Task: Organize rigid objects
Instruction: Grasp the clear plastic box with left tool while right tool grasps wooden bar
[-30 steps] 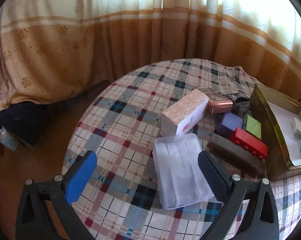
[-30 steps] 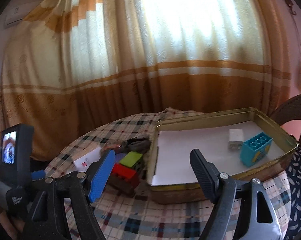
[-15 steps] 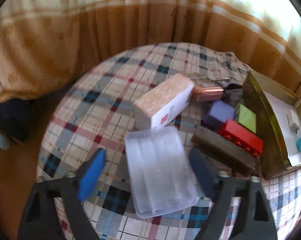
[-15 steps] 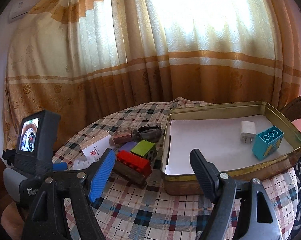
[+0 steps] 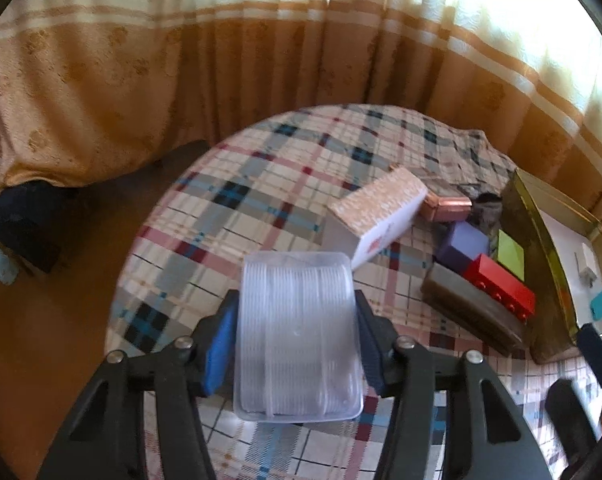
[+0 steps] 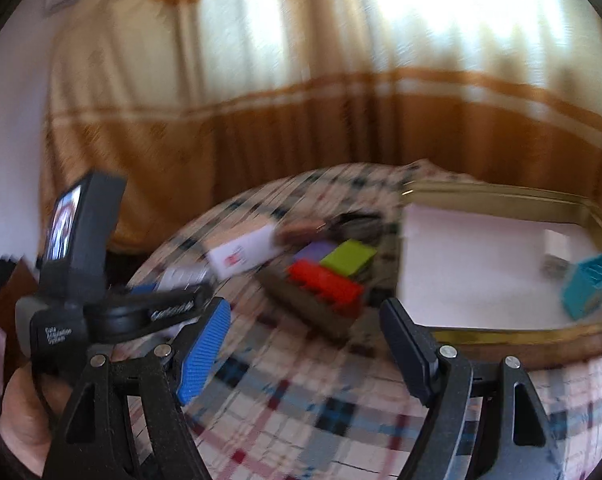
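A clear ribbed plastic box (image 5: 297, 332) lies between the fingers of my left gripper (image 5: 295, 300). The jaws are closing and both pads touch the box's long sides. To its right lie a pink patterned box (image 5: 375, 210), a rose tin (image 5: 447, 206), a purple block (image 5: 463, 246), a green block (image 5: 511, 258), and a red brick (image 5: 501, 290) on a dark long box (image 5: 469, 312). My right gripper (image 6: 305, 308) hangs open above the plaid cloth, just short of the red brick (image 6: 325, 282), with nothing between its fingers.
A gold tin tray (image 6: 501, 334) at the right holds a teal brick (image 6: 589, 284) and a white charger (image 6: 557, 244). The round table (image 5: 229, 208) drops off at the left toward the brown floor. Curtains hang behind. A hand (image 6: 21, 420) holds the left gripper's body.
The left jaws have drawn in from wide apart until they meet the clear box. The right gripper has swung and tipped down toward the table, and its view is blurred.
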